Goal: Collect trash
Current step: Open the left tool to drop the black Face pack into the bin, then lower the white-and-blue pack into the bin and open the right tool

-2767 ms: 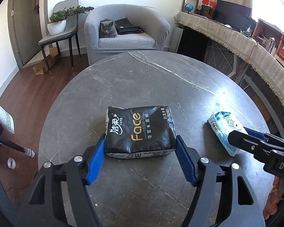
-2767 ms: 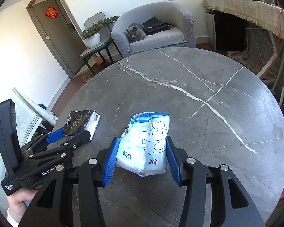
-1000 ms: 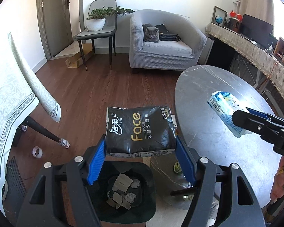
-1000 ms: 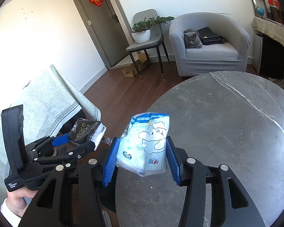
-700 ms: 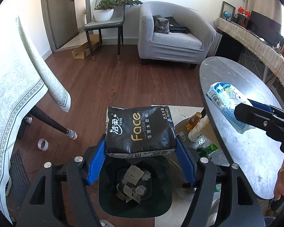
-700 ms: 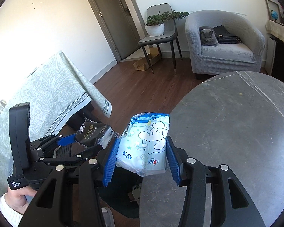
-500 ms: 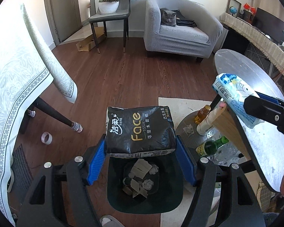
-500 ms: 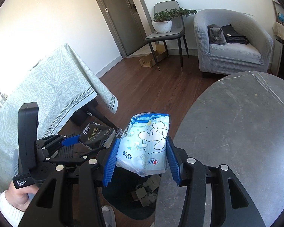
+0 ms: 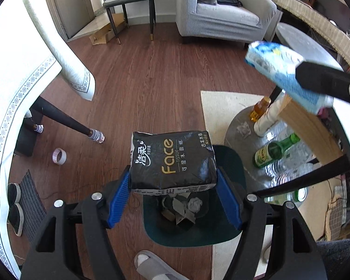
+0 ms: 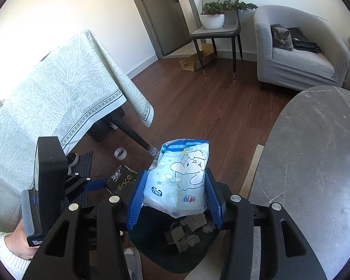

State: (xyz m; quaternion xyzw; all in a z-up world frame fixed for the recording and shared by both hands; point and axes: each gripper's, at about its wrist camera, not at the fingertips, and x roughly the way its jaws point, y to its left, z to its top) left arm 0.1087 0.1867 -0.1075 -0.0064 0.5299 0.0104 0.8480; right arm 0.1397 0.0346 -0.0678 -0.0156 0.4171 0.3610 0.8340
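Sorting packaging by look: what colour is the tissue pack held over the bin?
Black tissue pack with gold lettering, clearest in the left wrist view.

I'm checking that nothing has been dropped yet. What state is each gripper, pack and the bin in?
Left gripper: shut on the black tissue pack, above the bin.
Right gripper: shut on the blue tissue pack.
Dark green bin: open-topped, scraps and crumpled paper inside.

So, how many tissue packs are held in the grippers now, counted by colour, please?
Black tissue pack, clamped in the left gripper: 1
Light blue tissue pack, clamped in the right gripper: 1
Total: 2, both held above the dark green bin.
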